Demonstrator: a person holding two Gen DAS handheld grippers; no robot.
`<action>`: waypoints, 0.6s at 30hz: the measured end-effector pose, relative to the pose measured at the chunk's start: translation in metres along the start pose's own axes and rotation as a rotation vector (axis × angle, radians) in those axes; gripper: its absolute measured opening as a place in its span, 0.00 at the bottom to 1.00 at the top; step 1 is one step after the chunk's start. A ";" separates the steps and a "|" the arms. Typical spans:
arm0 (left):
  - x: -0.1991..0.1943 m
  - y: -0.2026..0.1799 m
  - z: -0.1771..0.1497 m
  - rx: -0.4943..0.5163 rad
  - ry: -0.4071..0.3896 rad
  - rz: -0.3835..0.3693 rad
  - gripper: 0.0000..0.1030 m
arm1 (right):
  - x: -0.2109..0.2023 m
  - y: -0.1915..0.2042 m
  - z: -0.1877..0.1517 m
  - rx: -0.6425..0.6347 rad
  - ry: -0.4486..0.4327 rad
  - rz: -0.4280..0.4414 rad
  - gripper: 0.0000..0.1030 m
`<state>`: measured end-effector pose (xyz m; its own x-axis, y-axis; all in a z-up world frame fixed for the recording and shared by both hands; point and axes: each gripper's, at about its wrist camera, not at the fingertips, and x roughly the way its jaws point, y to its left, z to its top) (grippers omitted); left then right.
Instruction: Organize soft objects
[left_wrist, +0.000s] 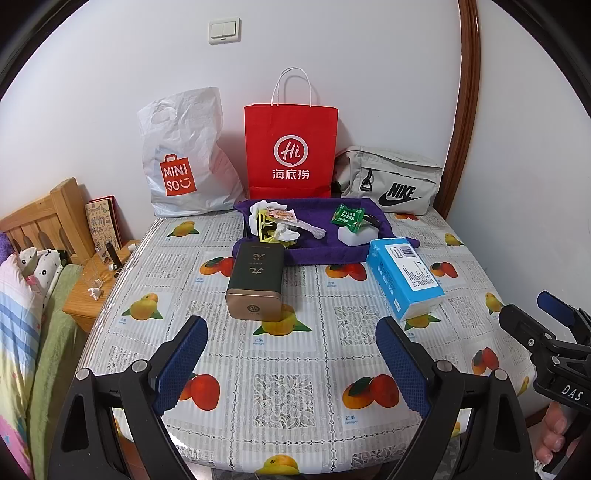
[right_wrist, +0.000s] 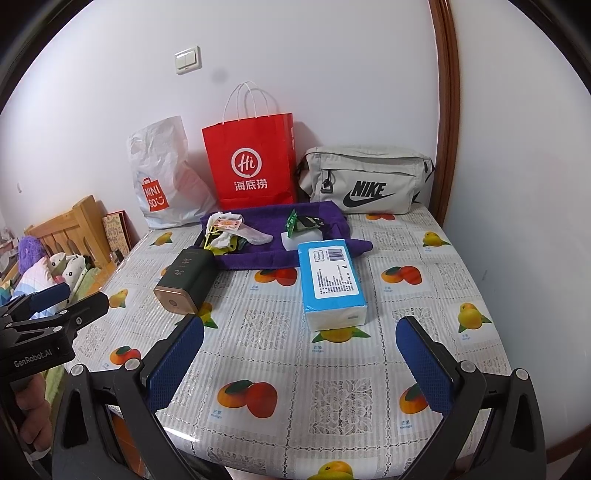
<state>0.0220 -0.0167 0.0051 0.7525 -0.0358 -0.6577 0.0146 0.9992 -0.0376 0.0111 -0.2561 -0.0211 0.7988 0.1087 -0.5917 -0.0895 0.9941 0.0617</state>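
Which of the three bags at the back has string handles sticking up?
The red paper bag in the middle. The white plastic bag has only a cut-out hand hole, and the grey Nike bag lies low.

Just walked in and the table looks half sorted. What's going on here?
A person holds a gripper in each hand over the table. The left gripper and the right gripper are both open and hold nothing. Ahead lie a tissue pack, a dark tin and a purple towel with small items on it. Three bags stand against the wall behind.
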 end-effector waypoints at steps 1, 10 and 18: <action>0.000 0.000 0.000 0.000 -0.001 0.000 0.90 | 0.000 0.000 0.000 0.000 0.000 0.000 0.99; -0.001 -0.001 0.000 0.000 -0.001 0.000 0.90 | -0.001 0.000 0.000 0.002 -0.002 -0.001 0.99; 0.001 -0.001 0.000 -0.001 -0.001 0.001 0.90 | -0.001 0.000 0.000 0.002 -0.002 -0.001 0.99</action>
<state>0.0226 -0.0174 0.0051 0.7529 -0.0349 -0.6573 0.0132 0.9992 -0.0379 0.0102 -0.2563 -0.0207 0.8003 0.1076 -0.5899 -0.0872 0.9942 0.0630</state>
